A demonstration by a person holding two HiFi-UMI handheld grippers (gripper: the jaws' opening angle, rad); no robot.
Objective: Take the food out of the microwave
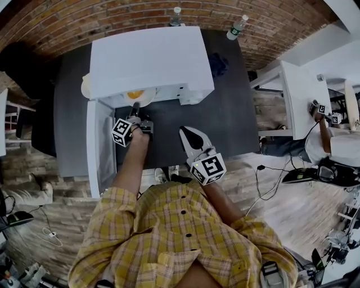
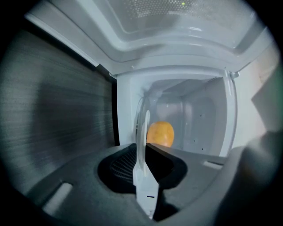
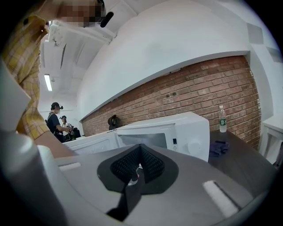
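"Left gripper [image 1: 135, 108] first. How do its jaws stand?"

"Clamped on the near rim of the white plate [image 2: 141, 128]. In the left gripper view the rim runs edge-on between the two pads, one pad against each face."

"And the food?"

"An orange [image 2: 160, 133] (round and smooth, as far as the view shows) sits on that plate, inside the cavity of the white microwave [image 1: 149, 62]. In the head view the plate lies right at the mouth of the cavity, its front edge showing just below the oven's top."

"The door?"

"The door [image 1: 97, 147] is swung wide open, standing out from the oven's left side towards the person."

"What about the right gripper [image 1: 184, 133]?"

"It hovers over the dark table [image 1: 230, 118] in front of the oven's control side. Its jaws are together with nothing between them, and it is well apart from the plate."

"Anything else on the table?"

"Two water bottles stand at the back by the brick wall [image 1: 112, 19] — one bottle [image 1: 176, 16] behind the microwave, a second bottle [image 1: 237, 26] further right. A dark cloth [image 1: 218, 63] also lies just beside the oven's right side."
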